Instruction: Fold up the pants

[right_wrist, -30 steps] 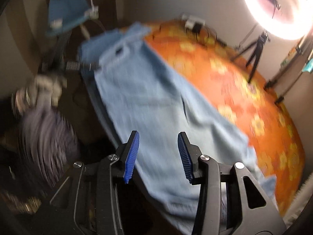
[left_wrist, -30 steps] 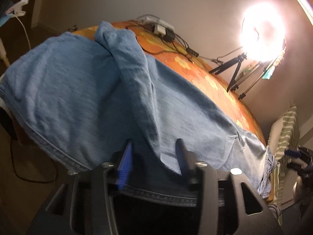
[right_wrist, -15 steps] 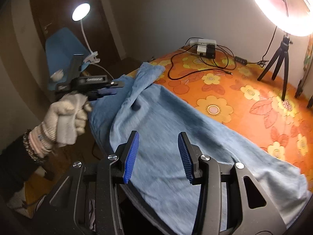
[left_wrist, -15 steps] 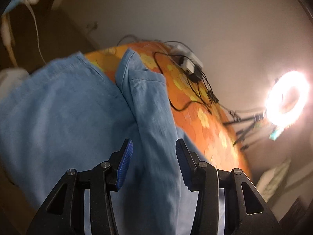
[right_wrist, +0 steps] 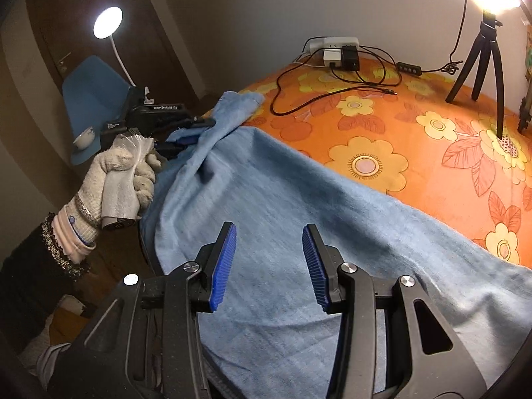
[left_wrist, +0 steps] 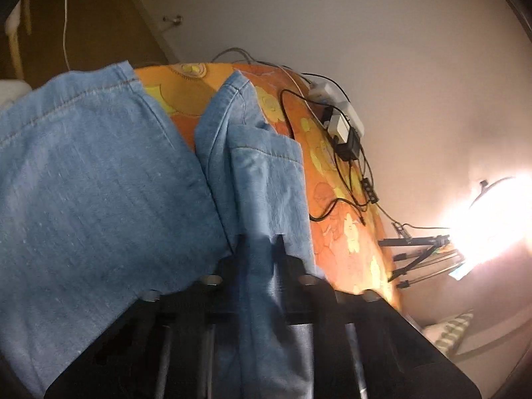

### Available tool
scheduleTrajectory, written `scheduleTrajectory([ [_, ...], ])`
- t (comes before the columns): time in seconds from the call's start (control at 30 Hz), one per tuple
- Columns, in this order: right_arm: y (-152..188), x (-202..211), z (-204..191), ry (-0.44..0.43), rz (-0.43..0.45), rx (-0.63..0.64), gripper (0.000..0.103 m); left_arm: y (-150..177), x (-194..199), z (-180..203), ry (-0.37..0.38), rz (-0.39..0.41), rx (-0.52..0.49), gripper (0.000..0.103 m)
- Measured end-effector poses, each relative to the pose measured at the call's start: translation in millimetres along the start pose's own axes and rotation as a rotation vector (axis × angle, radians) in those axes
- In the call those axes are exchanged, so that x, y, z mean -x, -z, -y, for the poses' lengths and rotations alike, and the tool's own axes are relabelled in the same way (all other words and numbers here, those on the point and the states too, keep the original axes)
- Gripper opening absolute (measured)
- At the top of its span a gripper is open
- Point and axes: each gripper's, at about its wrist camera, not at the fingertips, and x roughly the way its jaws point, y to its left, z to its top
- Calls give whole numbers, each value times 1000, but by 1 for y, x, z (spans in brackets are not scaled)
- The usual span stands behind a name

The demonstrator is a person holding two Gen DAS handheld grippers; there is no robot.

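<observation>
Orange bedspread (right_wrist: pixel 415 153): gloved left hand (right_wrist: pixel 123 179) upright, jaws pinching pants (right_wrist: pixel 299 219).

The pants (right_wrist: pixel 299 199) lie across the bed's (right_wrist: pixel 415 153) near edge; a power strip (right_wrist: pixel 332 46) (cables trailing) sits behind, a tripod (right_wrist: pixel 482 63) to its right.

Open: orange bedspread (right_wrist: pixel 415 153) right of pants (right_wrist: pixel 299 232). Blocked: far edge, by cables (right_wrist: pixel 332 89), power strip (right_wrist: pixel 332 46), tripod (right_wrist: pixel 482 66).

Our right hand-held gripper (right_wrist: pixel 269 262) has black arms, silver screws and ribbed blue pads (right_wrist: pixel 223 266); our left hand (right_wrist: pixel 124 179) wears a white knit glove above a dark sleeve (right_wrist: pixel 30 266).
</observation>
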Motion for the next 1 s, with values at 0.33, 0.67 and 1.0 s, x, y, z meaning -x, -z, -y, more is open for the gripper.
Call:
scheduleTrajectory([
  [0.33, -14, -3, 0, -1, -6, 6, 44, 7, 72, -3, -47, 172, -112, 9],
  [0.67, -83, -54, -40, -54, -114, 184, 44, 51, 127, -45, -256, 324, -197, 9],
  [1.0, -170, -173, -105, -146, -213, 238, 44, 48, 117, -56, -159, 282, -209, 19],
])
